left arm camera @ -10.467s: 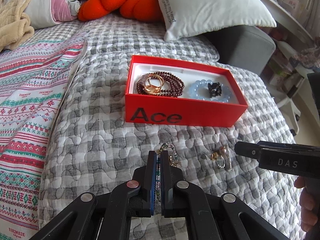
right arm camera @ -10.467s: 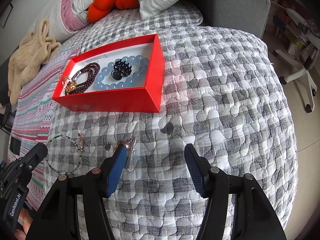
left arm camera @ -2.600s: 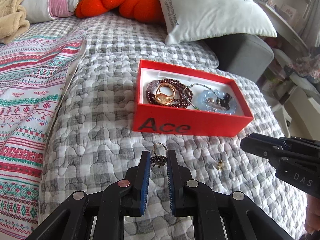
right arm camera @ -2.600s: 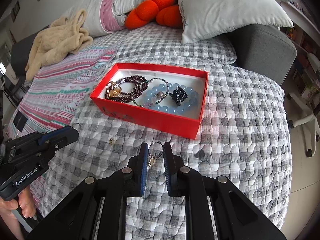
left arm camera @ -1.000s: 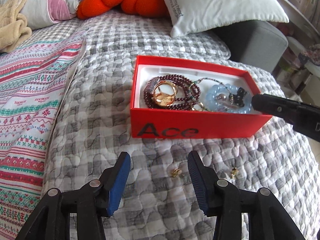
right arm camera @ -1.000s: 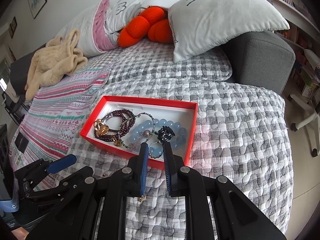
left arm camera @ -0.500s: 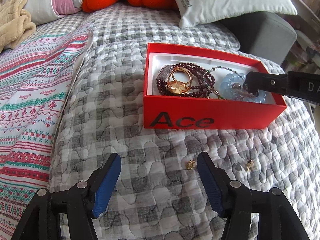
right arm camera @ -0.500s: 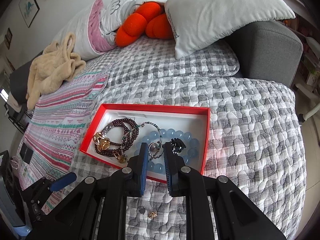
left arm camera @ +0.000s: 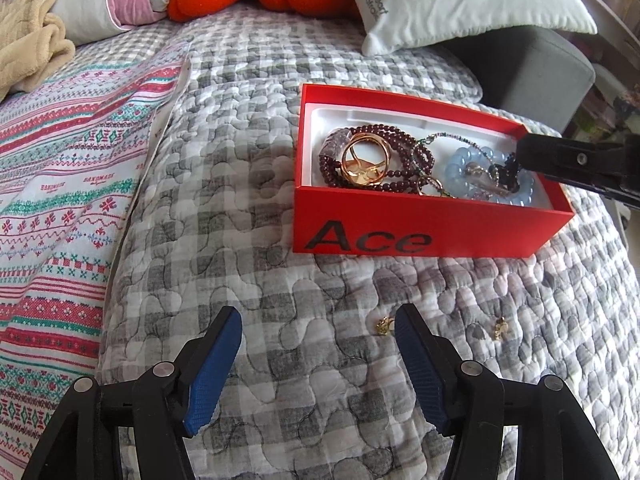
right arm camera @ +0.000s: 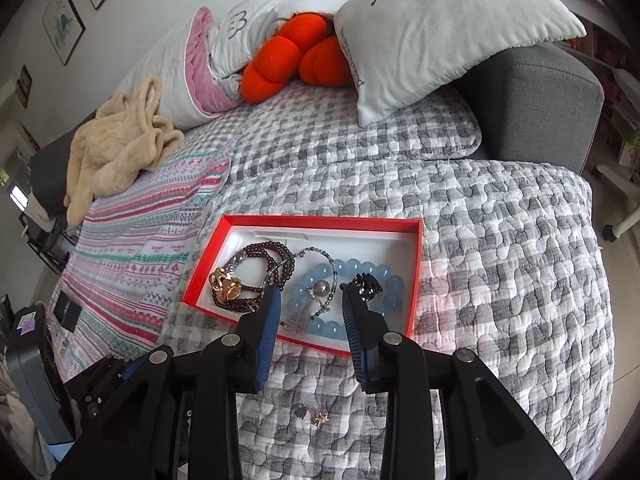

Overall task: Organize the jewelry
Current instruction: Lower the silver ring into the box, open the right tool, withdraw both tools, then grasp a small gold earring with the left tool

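A red box [left arm camera: 400,236] marked "Ace" lies on the checked quilt. It holds a dark red bead string [left arm camera: 404,148], gold rings [left arm camera: 364,160], a blue bead bracelet [left arm camera: 460,168] and a black hair claw [right arm camera: 366,284]. My right gripper [right arm camera: 311,292] hovers over the box's near right end. Its jaws are opening and grip nothing; a small hoop piece [right arm camera: 298,320] lies on the blue beads below them. One of its fingers [left arm camera: 560,162] reaches in from the right. My left gripper [left arm camera: 318,316] stands open above the quilt in front of the box, with a gold earring [left arm camera: 383,325] just inside its right finger.
A second gold earring [left arm camera: 500,326] lies on the quilt to the right. A striped blanket [left arm camera: 60,184] covers the bed's left side. Pillows and an orange cushion [right arm camera: 296,56] sit behind the box, with a grey armrest [right arm camera: 548,100] at the back right.
The right gripper's jaws have parted over the box, and the hoop piece they held now lies on the blue beads. The left gripper's jaws have widened a little.
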Motion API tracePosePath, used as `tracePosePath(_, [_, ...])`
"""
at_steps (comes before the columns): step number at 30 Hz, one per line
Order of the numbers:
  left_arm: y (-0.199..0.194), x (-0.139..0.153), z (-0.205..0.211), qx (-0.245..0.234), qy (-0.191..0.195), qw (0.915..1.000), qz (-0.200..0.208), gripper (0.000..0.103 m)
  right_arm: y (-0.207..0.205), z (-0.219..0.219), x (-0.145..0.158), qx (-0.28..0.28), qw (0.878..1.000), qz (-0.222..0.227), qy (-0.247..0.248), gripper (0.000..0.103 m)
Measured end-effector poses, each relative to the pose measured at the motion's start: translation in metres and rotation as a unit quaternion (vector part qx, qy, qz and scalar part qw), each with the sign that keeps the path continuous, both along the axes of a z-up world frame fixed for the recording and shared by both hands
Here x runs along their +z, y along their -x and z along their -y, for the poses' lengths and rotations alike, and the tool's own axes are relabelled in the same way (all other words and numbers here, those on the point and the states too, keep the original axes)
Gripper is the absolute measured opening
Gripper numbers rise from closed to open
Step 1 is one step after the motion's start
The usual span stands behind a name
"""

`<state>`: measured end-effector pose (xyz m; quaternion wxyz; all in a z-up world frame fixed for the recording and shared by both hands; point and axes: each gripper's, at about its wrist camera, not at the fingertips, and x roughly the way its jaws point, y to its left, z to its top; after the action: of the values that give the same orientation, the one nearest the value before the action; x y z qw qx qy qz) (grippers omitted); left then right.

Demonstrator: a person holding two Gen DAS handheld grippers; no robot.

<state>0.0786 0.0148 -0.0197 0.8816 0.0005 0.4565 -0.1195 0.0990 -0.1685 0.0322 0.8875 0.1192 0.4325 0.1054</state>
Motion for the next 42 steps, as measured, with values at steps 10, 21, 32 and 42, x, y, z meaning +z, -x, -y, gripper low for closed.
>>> tracePosePath(10, [0.005,-0.001,-0.014,0.009,0.013,0.9999,-0.006,0.067,0.034,0.004,-0.02,-0.006,0.997,-0.066,0.044,0.049])
tracePosePath(21, [0.023,-0.013,0.002,-0.057,-0.019,0.9982,0.003,0.06,0.05,0.007,-0.044,-0.013,0.991,-0.115,0.068,0.049])
tracePosePath(32, [0.022,-0.024,0.033,-0.124,-0.007,0.9922,-0.002,0.024,0.051,0.004,-0.048,-0.005,0.989,-0.122,0.08,0.049])
tracePosePath(42, [0.007,-0.026,0.034,-0.109,0.006,0.994,0.005,0.023,0.051,0.006,-0.051,-0.006,0.989,-0.125,0.078,0.049])
